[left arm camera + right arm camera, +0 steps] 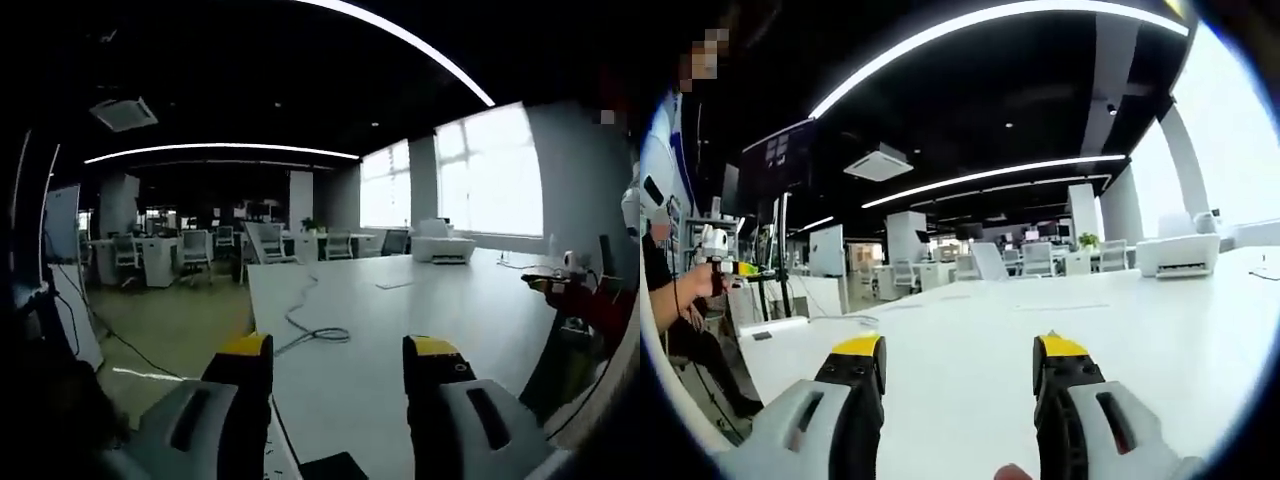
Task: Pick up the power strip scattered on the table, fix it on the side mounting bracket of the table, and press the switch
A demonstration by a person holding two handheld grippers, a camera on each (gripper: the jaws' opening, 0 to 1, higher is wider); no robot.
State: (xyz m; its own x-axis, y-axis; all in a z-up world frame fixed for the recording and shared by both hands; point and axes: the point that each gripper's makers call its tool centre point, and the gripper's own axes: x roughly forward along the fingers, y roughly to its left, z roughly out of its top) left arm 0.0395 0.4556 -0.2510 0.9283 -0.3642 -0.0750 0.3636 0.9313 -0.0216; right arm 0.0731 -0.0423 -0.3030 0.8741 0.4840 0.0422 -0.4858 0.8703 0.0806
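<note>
My left claw [340, 365] open and empty over the white tabletop [430, 300], coiled cable [315, 332] just ahead, my right claw [960, 370] likewise open, empty

A dark cable [312, 330] lies on the white worktop [450, 310] near its left edge in the left gripper view, running from the far part toward the near end and curling into a loose loop.
</note>
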